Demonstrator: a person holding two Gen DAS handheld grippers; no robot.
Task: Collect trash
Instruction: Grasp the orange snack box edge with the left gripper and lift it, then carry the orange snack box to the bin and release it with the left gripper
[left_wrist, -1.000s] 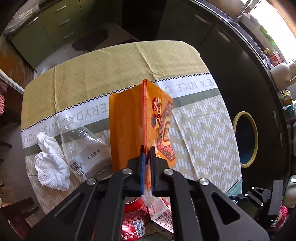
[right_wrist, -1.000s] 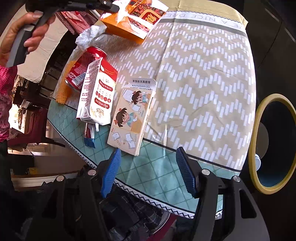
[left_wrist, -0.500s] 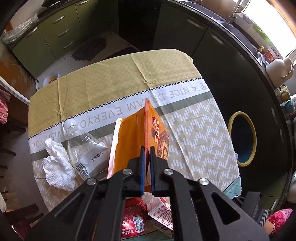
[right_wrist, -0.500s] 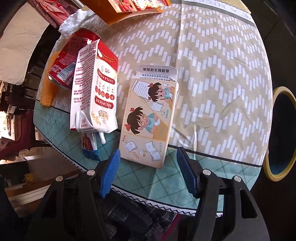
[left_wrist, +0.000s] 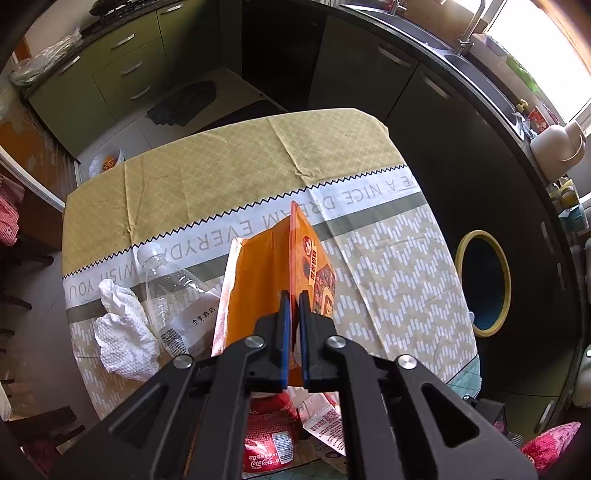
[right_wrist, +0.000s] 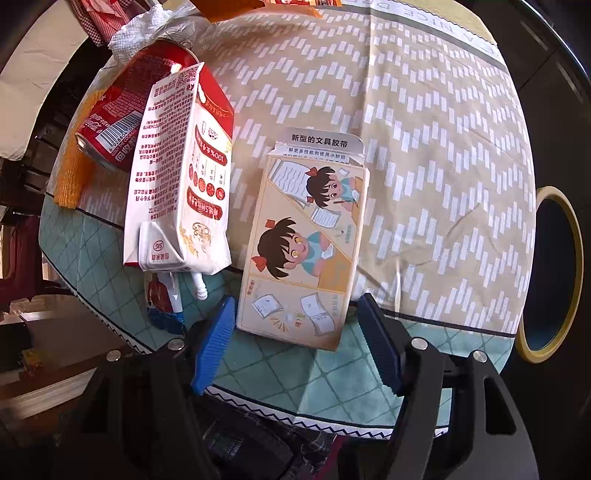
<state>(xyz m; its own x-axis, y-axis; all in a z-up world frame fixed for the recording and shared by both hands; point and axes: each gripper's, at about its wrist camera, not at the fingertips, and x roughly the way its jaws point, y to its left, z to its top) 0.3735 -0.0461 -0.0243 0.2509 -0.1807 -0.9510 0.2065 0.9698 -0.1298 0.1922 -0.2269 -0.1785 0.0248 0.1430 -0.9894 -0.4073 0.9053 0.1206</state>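
Currently left gripper (left_wrist: 291, 314) pinches orange bag (left_wrist: 258, 280) above the table (left_wrist: 229, 170). Right gripper (right_wrist: 295, 332) fingers spread, cartoon box (right_wrist: 306, 251) at 12 o'clock, milk carton (right_wrist: 181, 177) at 10.

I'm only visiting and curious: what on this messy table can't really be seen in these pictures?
- Red cola can, left wrist view: the left gripper, shut on the orange snack bag, hides its top.
- Small red-and-blue wrapper, right wrist view: tucked under the milk carton, print unreadable.
- Yellow-rimmed bin, right wrist view: cut off by the edge, inside too dark.
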